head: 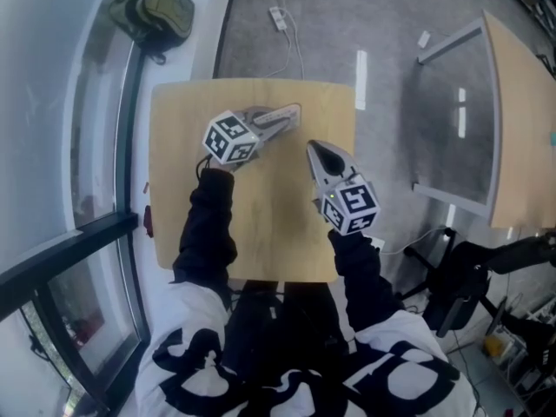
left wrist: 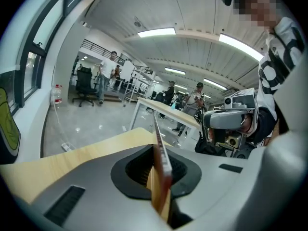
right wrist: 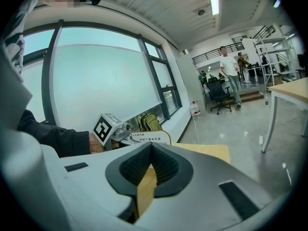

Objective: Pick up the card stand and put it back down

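We see the left gripper point(left wrist: 156, 150) in grey with black ribbed pads, its cube point(head: 231, 138) patterned in black squares on white. Between its jaws the card stand point(right wrist: 153, 137) has a white face with dark print and a pale wood edge. The right gripper point(right wrist: 151, 147) is the same grey and black, the table point(head: 261, 224) under both is light wood, and the sleeves point(head: 213, 220) behind them are black.

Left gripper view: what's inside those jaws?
A thin card stand, edge-on, clamped by the left gripper. The gripper covers its lower part; its flat faces are turned out of sight.
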